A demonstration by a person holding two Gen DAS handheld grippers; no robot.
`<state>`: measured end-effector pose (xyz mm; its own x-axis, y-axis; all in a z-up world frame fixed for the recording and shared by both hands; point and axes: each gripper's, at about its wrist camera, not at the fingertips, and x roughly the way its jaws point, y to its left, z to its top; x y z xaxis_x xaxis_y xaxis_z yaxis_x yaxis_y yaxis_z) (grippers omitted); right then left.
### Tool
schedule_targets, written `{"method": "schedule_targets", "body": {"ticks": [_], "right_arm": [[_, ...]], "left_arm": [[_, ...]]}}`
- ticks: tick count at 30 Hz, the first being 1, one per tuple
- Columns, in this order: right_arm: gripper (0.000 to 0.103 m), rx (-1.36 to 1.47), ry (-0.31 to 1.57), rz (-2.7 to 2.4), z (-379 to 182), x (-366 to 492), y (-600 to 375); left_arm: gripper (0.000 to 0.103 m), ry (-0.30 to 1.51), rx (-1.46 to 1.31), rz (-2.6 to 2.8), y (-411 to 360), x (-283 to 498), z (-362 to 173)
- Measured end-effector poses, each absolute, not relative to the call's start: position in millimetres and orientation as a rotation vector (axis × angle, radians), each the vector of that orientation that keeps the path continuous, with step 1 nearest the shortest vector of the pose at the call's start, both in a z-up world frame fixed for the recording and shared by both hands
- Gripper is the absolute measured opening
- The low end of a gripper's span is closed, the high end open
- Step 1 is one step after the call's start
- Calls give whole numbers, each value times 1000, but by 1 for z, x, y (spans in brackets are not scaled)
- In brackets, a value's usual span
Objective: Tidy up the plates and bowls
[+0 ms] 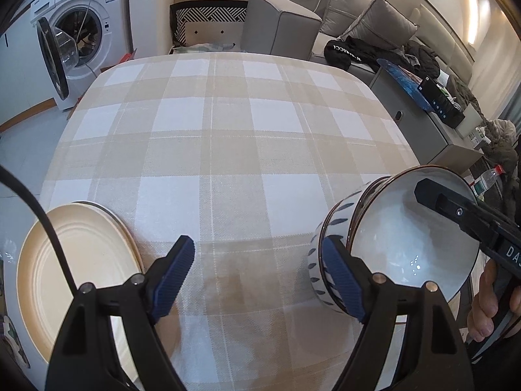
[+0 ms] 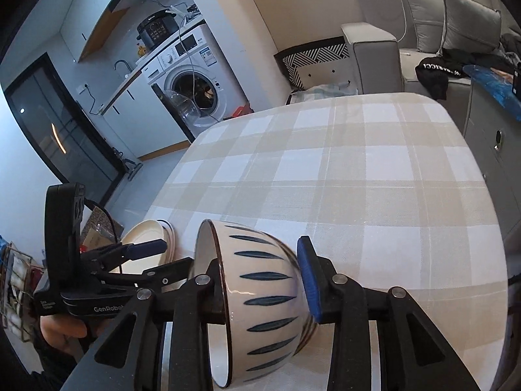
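Note:
A white bowl with dark blue leaf marks (image 2: 260,293) is tipped on its side between the fingers of my right gripper (image 2: 263,280), which is shut on it: one finger inside, one on its outer wall. In the left wrist view the bowl (image 1: 407,238) is nested in a second like bowl (image 1: 329,247) at the right. My left gripper (image 1: 260,277) is open and empty over the checked tablecloth (image 1: 228,150). A stack of cream plates (image 1: 78,277) lies at the table's near left; it also shows in the right wrist view (image 2: 146,244).
A washing machine with its door open (image 1: 75,32) stands beyond the table's far left. A grey sofa with cushions and dark clothes (image 1: 358,32) and a grey cabinet (image 1: 423,123) are along the right side.

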<state>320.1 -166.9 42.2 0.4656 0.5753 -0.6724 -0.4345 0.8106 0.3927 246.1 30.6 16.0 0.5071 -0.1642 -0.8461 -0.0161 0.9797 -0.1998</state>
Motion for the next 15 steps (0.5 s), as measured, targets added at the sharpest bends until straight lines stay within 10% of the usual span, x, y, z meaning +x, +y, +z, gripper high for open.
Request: {"method": "schedule_targets", "body": {"ticks": [15], "right_arm": [[49,423,1082,722,-25,345,-192]], "left_arm": [[87,946,-189,-149,33,228,33]]}}
